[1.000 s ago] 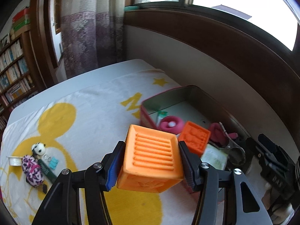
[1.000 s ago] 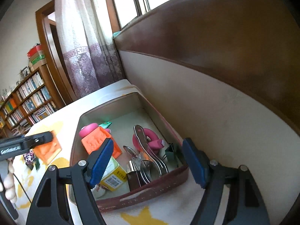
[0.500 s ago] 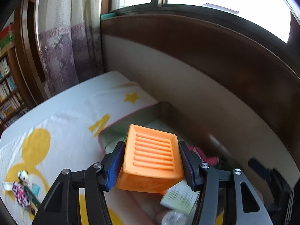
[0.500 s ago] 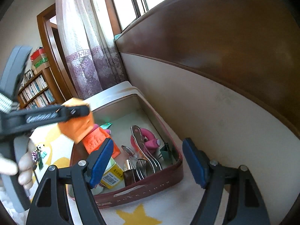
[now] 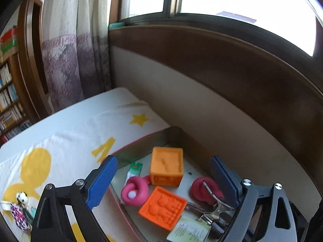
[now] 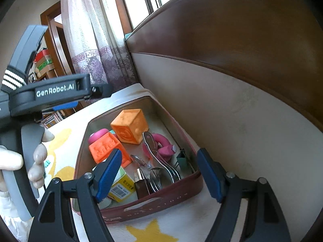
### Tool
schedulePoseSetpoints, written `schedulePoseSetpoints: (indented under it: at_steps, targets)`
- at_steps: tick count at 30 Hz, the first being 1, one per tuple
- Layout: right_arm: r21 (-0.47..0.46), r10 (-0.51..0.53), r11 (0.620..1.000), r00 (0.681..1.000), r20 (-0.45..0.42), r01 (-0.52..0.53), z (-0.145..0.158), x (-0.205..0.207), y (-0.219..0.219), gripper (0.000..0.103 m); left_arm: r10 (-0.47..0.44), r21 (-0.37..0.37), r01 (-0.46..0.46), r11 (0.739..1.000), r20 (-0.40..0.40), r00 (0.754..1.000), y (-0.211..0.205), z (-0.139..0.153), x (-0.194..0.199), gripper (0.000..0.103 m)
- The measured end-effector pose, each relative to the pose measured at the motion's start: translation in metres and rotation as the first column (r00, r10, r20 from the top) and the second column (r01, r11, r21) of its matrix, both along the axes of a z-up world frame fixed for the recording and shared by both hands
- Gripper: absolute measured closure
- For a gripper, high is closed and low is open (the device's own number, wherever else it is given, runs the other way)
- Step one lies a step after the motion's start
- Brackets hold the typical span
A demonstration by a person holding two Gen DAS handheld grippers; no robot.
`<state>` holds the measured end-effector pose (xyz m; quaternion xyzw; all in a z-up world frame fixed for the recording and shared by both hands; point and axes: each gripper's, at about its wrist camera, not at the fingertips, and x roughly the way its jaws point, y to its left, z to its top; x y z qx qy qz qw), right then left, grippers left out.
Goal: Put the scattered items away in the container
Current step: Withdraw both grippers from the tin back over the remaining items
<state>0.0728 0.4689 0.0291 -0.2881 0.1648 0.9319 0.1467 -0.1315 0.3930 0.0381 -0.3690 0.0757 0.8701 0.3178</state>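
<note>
The dark red tin (image 6: 153, 211) (image 5: 141, 143) lies on the towel by the wall. An orange cube (image 5: 167, 169) (image 6: 130, 126) sits inside it at the far end, free of any gripper. A second orange block (image 5: 163, 207) (image 6: 108, 150), pink rings (image 5: 134, 192) (image 6: 161, 143), metal tongs (image 6: 159, 161) and a small yellow box (image 6: 121, 189) also lie in the tin. My left gripper (image 5: 162, 183) (image 6: 66, 104) is open and empty above the tin. My right gripper (image 6: 159, 173) is open and empty over the tin's near end.
A small panda charm, a patterned pouch (image 5: 18, 215) and other small bits lie on the yellow-and-white towel (image 5: 60, 151) at far left. A brown and cream wall panel (image 5: 232, 111) runs close behind the tin. A curtain and bookshelves stand at the back left.
My left gripper carried the orange cube over the tin, opened, and the cube now rests inside. My right gripper has stayed open near the tin.
</note>
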Motion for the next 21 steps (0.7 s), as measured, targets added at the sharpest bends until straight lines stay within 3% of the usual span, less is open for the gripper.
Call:
schedulePoseSetpoints:
  at_steps: [13, 21]
  targets:
    - [0.016, 0.018, 1.0, 1.0, -0.024, -0.017, 0.009, 0.005, -0.012, 0.023, 0.044, -0.025, -0.043, 0.999, 0.033, 0.999, -0.03, -0.012, 0.01, 0.008]
    - [0.015, 0.047, 0.999, 0.999, -0.028, -0.046, 0.012, 0.005, -0.032, 0.023, 0.091, -0.022, -0.09, 0.996, 0.059, 0.994, -0.069, -0.015, 0.014, 0.008]
